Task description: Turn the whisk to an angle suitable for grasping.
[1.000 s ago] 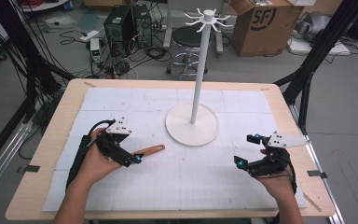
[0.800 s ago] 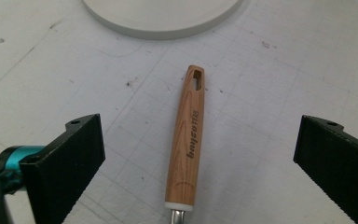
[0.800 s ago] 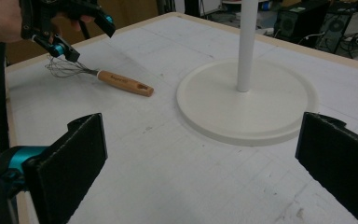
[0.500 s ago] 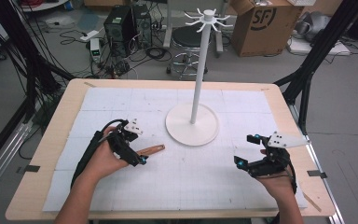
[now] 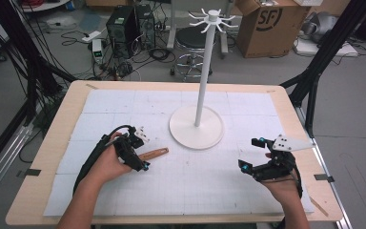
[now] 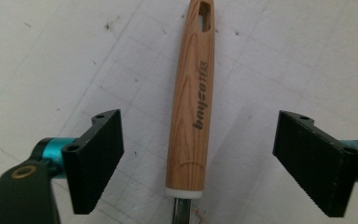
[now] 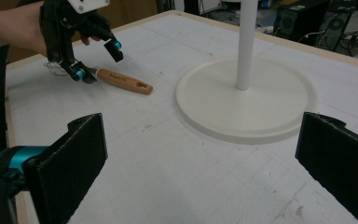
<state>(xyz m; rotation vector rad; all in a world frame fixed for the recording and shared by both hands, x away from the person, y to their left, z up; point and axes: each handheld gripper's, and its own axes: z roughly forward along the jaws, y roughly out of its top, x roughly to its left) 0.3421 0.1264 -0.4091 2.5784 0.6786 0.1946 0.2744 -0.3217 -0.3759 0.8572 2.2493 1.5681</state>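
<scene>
A wooden-handled tool [image 5: 154, 153] lies flat on the white mat, left of the stand's base. In the left gripper view its handle [image 6: 189, 112] runs up the middle, with a white collar and a dark shaft at the bottom. My left gripper [image 5: 141, 151] is lowered over the handle's near end, one jaw on each side. The jaws have just been closing, but a gap remains on both sides and the pads [image 6: 98, 154] do not touch the wood. My right gripper [image 5: 249, 153] rests at the right of the mat, open and holding nothing. From there I see the left gripper [image 7: 98, 63] and the tool [image 7: 123, 81].
A white hanger stand with a round base [image 5: 196, 127] and a tall pole [image 5: 204, 71] stands at the middle back of the mat. The wooden table edge [image 5: 314, 157] runs close beside the right hand. A stool, a cardboard box and cables are on the floor beyond.
My left gripper has moved right and down onto the tool's handle, and its jaws now stand narrower around it. The right gripper has kept still.
</scene>
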